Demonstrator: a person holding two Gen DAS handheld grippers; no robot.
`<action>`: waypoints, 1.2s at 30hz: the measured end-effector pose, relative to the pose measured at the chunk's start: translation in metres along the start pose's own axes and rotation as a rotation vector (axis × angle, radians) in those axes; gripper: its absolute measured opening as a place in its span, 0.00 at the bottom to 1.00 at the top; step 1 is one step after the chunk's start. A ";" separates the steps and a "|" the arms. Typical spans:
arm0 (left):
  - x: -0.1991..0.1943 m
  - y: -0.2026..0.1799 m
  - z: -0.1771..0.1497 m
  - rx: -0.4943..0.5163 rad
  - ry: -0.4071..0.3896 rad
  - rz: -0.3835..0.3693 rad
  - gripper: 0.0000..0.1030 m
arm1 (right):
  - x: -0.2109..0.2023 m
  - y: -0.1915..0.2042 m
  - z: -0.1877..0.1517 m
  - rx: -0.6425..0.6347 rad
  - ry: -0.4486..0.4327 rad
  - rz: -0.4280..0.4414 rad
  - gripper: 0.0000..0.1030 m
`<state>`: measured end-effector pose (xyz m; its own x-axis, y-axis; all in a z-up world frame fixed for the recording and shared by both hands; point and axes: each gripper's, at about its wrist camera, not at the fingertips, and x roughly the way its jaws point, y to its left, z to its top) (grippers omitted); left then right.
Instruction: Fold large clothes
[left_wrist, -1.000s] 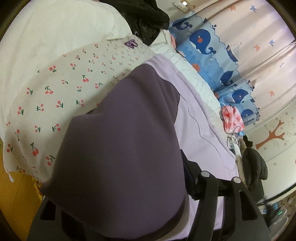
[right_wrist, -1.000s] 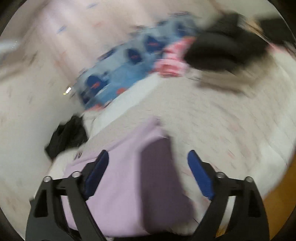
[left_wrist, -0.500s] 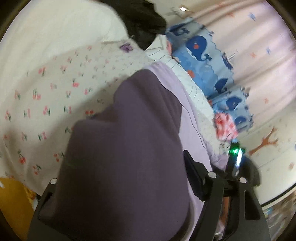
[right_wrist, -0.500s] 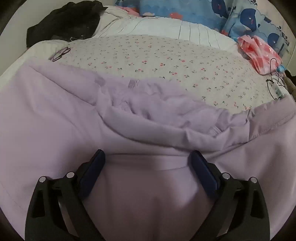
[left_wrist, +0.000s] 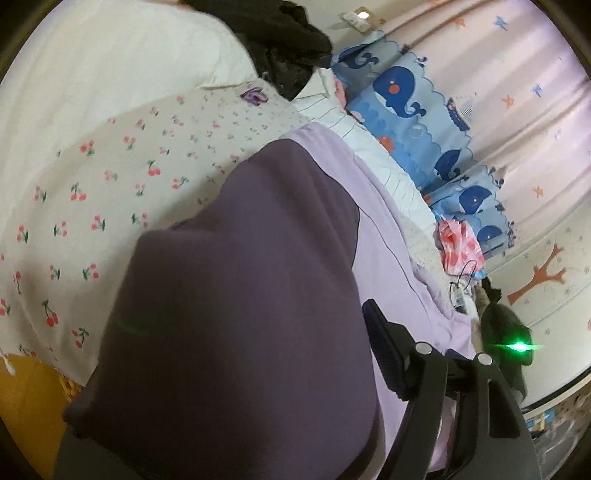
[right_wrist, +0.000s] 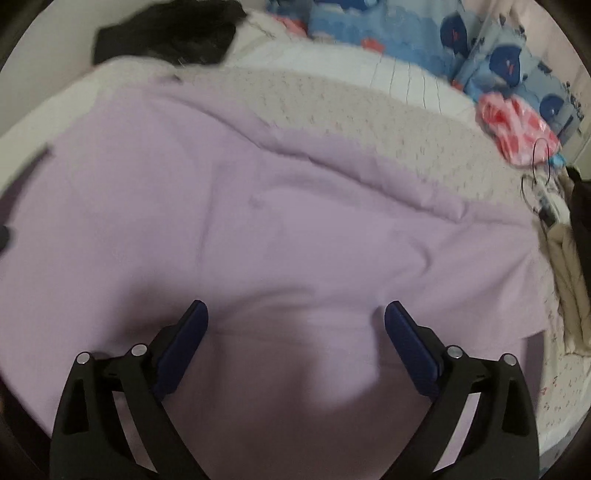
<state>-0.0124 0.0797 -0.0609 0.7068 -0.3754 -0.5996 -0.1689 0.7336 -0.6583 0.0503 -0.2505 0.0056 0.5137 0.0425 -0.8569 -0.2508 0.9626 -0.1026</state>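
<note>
A large lilac garment (right_wrist: 258, 206) with a dark purple part (left_wrist: 240, 295) lies spread on the cherry-print bed sheet (left_wrist: 92, 192). In the left wrist view the dark purple cloth drapes over my left gripper and hides its left finger; only the right finger (left_wrist: 384, 350) shows, so I cannot tell its state. My right gripper (right_wrist: 295, 332) is open just above the lilac cloth, holding nothing.
A black garment (left_wrist: 291, 48) lies at the bed's head. Whale-print blue bedding (left_wrist: 424, 122) and a pink bag (left_wrist: 458, 247) lie along the far side. Beige clothes (right_wrist: 569, 280) lie at the right. Orange floor (left_wrist: 29, 398) shows beyond the bed edge.
My right gripper swung down over the lilac garment, staying open. The garment's bunched fold now lies flatter. The left view shifted slightly; purple cloth still drapes that gripper.
</note>
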 end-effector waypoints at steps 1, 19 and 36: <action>0.001 0.003 0.001 -0.017 0.005 -0.010 0.68 | -0.011 0.004 -0.004 -0.023 -0.013 -0.003 0.90; 0.001 -0.014 -0.005 0.081 -0.016 0.043 0.68 | -0.002 0.032 -0.057 -0.180 0.114 -0.049 0.94; -0.033 -0.091 -0.014 0.286 -0.157 0.020 0.68 | 0.006 0.022 -0.061 -0.234 0.086 0.016 0.94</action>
<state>-0.0296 0.0179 0.0121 0.8063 -0.2835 -0.5192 0.0003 0.8779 -0.4789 -0.0021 -0.2457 -0.0327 0.4392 0.0249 -0.8980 -0.4468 0.8733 -0.1943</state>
